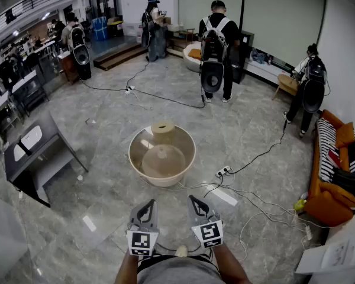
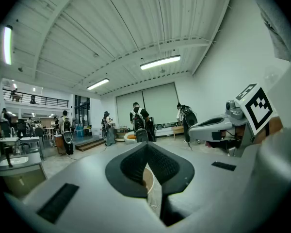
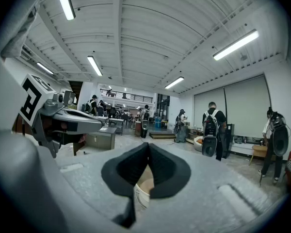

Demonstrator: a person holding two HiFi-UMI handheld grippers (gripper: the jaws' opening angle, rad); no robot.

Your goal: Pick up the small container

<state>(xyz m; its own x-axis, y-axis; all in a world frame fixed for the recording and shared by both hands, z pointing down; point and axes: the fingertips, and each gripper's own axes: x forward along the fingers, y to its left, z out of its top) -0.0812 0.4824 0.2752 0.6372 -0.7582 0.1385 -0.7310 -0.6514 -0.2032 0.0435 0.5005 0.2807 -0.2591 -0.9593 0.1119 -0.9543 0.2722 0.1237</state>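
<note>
Both tools are closed and empty. The left tool and right tool are near me, low and roughly level, with tips together and nothing between them in either gripper view. They need to open before anything else.

The small container is a tan cylinder standing upright at the far rim of the big beige basin, which sits on the floor well ahead of the tools. I can't tell whether it stands inside the basin or just behind it. A round domed piece lies in the basin bottom.

Handling, as a guess:
- It looks like thin-walled plastic, so light and fairly stiff but crushable if squeezed hard.
- The sides look smooth, so slip is likely.
- Best hold is across the body at mid-height. If the top is open, put one jaw inside the wall and one outside.
- It's light enough to tip if nudged, so come in square.
- The basin rim may block a low approach.

The floor is glossy grey stone tile, hard and slick. Cables and a power strip lie to the right of the basin.

The room is a big open hall:
- people with backpacks at the far side
- an orange sofa on the right
- a grey desk on the left
</note>
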